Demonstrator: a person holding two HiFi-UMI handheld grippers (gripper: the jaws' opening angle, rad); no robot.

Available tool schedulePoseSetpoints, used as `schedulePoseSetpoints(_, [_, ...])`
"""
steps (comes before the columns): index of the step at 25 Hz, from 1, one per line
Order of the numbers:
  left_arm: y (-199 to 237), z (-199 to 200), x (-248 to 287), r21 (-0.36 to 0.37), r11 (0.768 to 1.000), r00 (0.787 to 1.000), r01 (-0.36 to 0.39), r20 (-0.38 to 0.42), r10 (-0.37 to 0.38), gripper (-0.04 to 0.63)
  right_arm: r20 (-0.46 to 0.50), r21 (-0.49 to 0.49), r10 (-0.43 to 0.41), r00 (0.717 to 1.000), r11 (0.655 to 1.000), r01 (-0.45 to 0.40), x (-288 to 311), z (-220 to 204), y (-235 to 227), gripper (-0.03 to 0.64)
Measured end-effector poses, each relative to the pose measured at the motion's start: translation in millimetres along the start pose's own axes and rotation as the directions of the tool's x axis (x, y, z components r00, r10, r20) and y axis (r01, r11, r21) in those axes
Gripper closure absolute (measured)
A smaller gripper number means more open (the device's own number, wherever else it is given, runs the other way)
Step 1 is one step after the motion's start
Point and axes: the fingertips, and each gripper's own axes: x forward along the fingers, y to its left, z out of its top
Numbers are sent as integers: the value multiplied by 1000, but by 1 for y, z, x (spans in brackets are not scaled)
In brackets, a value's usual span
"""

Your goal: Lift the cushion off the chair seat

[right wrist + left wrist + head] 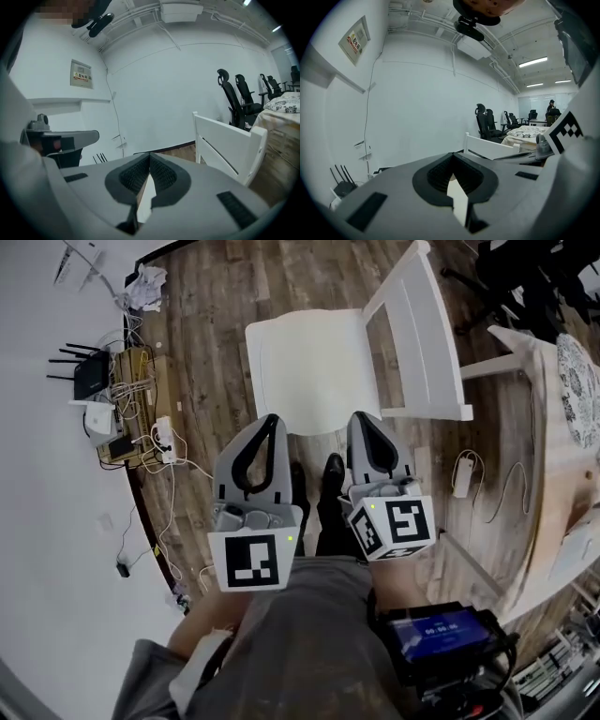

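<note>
A white cushion (305, 362) lies flat on the seat of a white wooden chair (422, 334) on the plank floor ahead of me. My left gripper (271, 418) hangs just short of the cushion's near edge, its tips closed together with nothing between them. My right gripper (361, 416) is beside it, at the cushion's near right corner, shut and empty as well. In the left gripper view the closed tips (453, 154) point past the chair back (487, 147). The right gripper view shows its closed tips (150, 153) with the chair back (225, 140) to the right. The cushion shows through the slits below the tips.
A router (89, 376), a power strip (164, 437) and tangled cables sit by the white wall at the left. A wooden table (553, 427) stands at the right, with a white charger (462, 474) on the floor beside it. Black office chairs (234, 98) stand farther back.
</note>
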Motion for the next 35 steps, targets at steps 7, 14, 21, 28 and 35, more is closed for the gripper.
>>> schedulePoseSetpoints(7, [-14, -24, 13, -30, 1000, 999, 5, -40, -6, 589, -40, 10, -9, 999, 1000, 9, -2, -21, -23, 609])
schedulePoseSetpoints(14, [-24, -46, 27, -48, 999, 998, 7, -68, -10, 589, -71, 20, 13, 997, 1000, -11, 4, -43, -35, 609])
schedulePoseSetpoints(21, [-33, -81, 34, -47, 999, 995, 18, -92, -22, 589, -100, 36, 17, 995, 999, -14, 7, -84, -44, 609])
schedulePoseSetpoints(28, [-42, -130, 41, -63, 998, 993, 32, -114, -39, 589, -140, 54, -4, 990, 998, 12, 6, -141, -59, 609])
schedulePoseSetpoints(35, [-45, -199, 47, -94, 993, 989, 66, -128, -78, 589, -179, 65, -26, 983, 997, 39, 12, -221, -65, 609])
